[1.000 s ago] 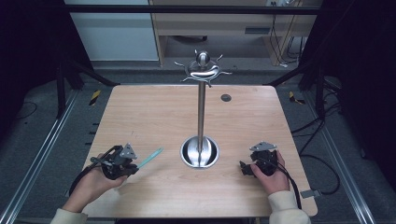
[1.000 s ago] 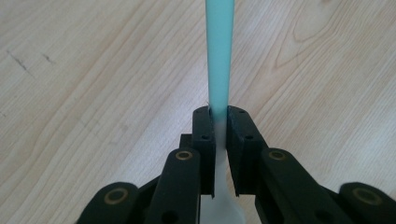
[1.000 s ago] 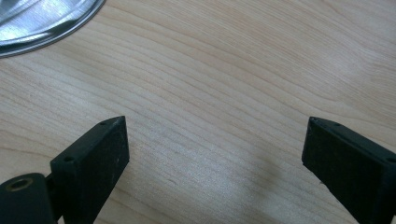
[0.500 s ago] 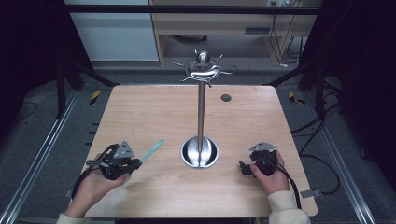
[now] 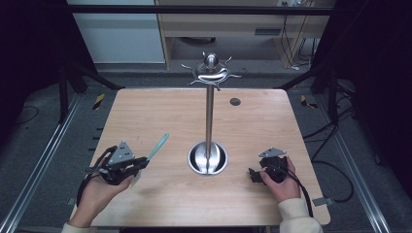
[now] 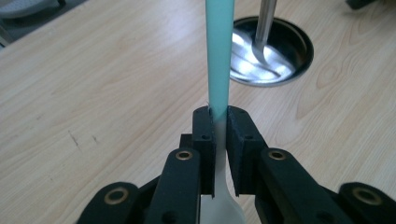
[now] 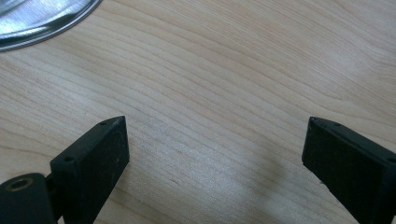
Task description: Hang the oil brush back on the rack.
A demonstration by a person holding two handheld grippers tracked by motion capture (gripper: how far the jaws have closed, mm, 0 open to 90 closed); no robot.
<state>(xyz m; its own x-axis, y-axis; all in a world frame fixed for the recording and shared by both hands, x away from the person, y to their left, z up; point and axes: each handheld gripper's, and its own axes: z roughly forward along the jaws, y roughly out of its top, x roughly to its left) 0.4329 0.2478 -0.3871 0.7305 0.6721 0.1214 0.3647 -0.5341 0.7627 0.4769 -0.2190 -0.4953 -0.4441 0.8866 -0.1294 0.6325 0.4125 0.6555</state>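
The teal-handled utensil (image 5: 156, 147) sits clamped in the left gripper (image 5: 138, 165) at the near left of the table (image 5: 145, 111), its long axis running from the jaws up and away toward the far right. In the left gripper view the 2 jaws press on the utensil (image 6: 219, 65) where teal handle meets white plastic; the white end widens behind the jaws, though whether it is a spoon bowl or something else I cannot tell. The teal end is free and points roughly toward the stand.

That stand (image 5: 209, 116) is a metal pole rising from a round shiny base (image 5: 208, 158) near the table's middle, with a ring of small hooks (image 5: 210, 73) at the top. The base lies just to the right of the utensil's free tip, apart from it. In the left gripper view the base (image 6: 280, 46) lies ahead and to the right of the handle.

The relation that matters, as I judge it: the hooks stand well above and to the far right of the teal tip, so the left hand, much the nearer of the 2, would have to lift and swing the handle toward them.

The right gripper (image 5: 257, 175) rests at the near right, jaws spread wide over bare wood with nothing between them, the base's edge (image 7: 42, 18) at the upper left of its view.
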